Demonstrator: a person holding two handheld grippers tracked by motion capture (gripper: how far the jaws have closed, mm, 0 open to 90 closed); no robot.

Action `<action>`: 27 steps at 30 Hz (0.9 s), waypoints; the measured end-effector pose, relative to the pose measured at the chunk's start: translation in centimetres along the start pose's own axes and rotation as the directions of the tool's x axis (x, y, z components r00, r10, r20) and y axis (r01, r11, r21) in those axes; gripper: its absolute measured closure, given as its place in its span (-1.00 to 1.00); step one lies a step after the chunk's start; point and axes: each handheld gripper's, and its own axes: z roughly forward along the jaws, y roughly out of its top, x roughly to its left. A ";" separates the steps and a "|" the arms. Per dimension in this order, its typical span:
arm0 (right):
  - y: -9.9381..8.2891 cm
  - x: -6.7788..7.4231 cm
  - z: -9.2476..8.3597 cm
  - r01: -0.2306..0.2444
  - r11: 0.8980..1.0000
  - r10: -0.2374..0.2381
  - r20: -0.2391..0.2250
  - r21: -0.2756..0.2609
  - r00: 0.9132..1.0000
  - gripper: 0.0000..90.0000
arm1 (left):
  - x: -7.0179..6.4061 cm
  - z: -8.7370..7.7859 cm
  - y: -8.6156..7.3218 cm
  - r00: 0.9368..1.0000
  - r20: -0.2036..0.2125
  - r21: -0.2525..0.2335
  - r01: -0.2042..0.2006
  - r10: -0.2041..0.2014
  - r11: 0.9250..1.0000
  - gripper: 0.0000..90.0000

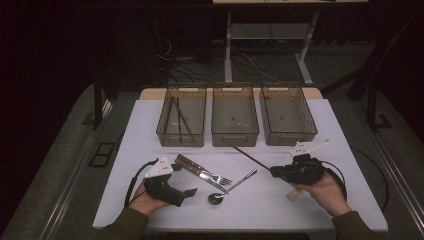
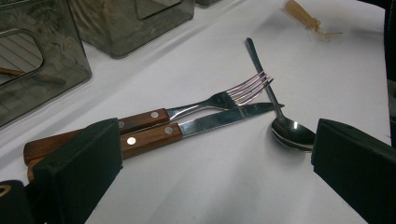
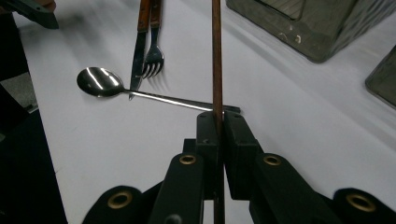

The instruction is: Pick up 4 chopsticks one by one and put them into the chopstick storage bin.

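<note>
Brown chopstick clamped in right hand-held gripper; left hand-held gripper wide open, empty.

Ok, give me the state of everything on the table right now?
Right gripper: shut on chopstick.
Chopstick: clamped, pointing toward the bins.
Left gripper: open, holding nothing.
Fork, knife, spoon: lying on table.
Left bin: holds chopsticks.

Dim room around a brightly lit white table; glare glints off the spoon; nearby gripper jaws appear soft-focused.
</note>
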 end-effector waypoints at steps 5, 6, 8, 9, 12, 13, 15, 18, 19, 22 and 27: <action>0.6 0.1 0.4 0.002 1.000 -0.002 -0.004 -0.009 1.000 0.90 | 0.0 0.0 0.0 1.000 0.000 0.004 -0.004 0.004 1.000 -0.99; 0.8 0.1 0.4 0.001 1.000 -0.001 -0.004 -0.011 1.000 0.90 | 0.0 0.0 0.0 1.000 -0.001 0.003 -0.001 0.001 1.000 -0.99; 1.1 0.1 0.6 -0.003 1.000 0.003 -0.007 -0.015 1.000 0.90 | 0.0 0.0 0.0 1.000 -0.002 0.003 0.001 -0.001 1.000 -0.99; 1.3 0.1 0.6 0.000 1.000 0.000 -0.007 -0.015 1.000 0.90 | 0.0 0.0 0.0 1.000 -0.002 0.002 0.000 0.000 1.000 -0.99; 1.8 0.0 0.9 0.001 1.000 -0.001 -0.009 -0.022 1.000 0.90 | 0.0 -0.1 0.0 1.000 -0.003 0.003 -0.001 0.001 1.000 -0.99; 1.9 0.0 1.0 -0.003 1.000 0.002 -0.009 -0.022 1.000 0.90 | 0.0 0.0 0.0 1.000 -0.003 -0.004 0.003 -0.003 1.000 -0.99; 2.2 -0.1 1.2 -0.002 1.000 0.002 -0.013 -0.027 1.000 0.90 | 0.0 0.0 0.0 1.000 -0.004 -0.006 0.006 -0.006 1.000 -0.99; 2.7 -0.1 1.5 -0.007 0.999 0.007 -0.011 -0.034 1.000 0.90 | 0.0 0.0 0.0 1.000 -0.003 0.001 0.000 0.000 1.000 -0.99; 2.8 -0.2 1.5 -0.010 0.999 0.009 -0.016 -0.036 1.000 0.90 | 0.0 0.0 0.0 1.000 -0.004 0.001 0.001 -0.001 1.000 -0.99; 3.4 -0.1 1.9 -0.011 0.999 0.010 -0.023 -0.041 1.000 0.90 | 0.0 0.0 0.0 1.000 -0.005 -0.005 0.003 -0.003 1.000 -0.99; 4.2 0.0 2.5 -0.005 0.999 0.004 -0.025 -0.047 1.000 0.90 | 0.0 0.0 0.0 1.000 -0.005 -0.003 0.004 -0.004 1.000 -0.98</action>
